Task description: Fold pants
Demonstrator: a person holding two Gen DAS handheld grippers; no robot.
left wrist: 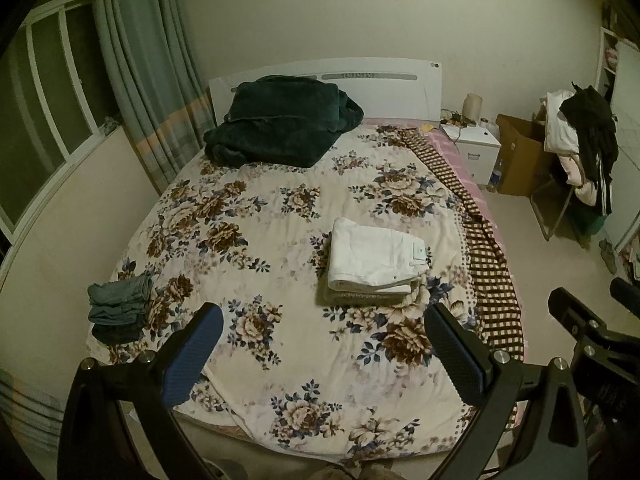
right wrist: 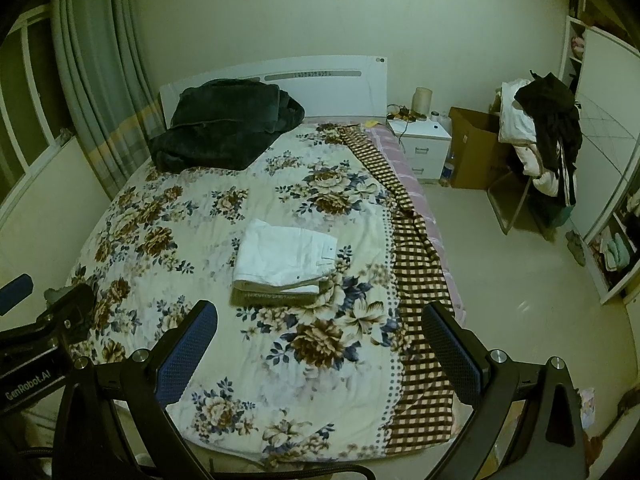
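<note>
Folded white pants lie on top of a folded beige garment on the floral bedspread; the stack also shows in the right wrist view. A small stack of folded grey-green pants sits at the bed's left edge. My left gripper is open and empty, held above the foot of the bed, short of the white pants. My right gripper is open and empty, likewise held back over the bed's foot. Each gripper's body shows at the edge of the other's view.
A dark green blanket is piled by the white headboard. A checked cloth runs along the bed's right side. A nightstand, cardboard box and a clothes-laden chair stand right of the bed. Curtain and window are to the left.
</note>
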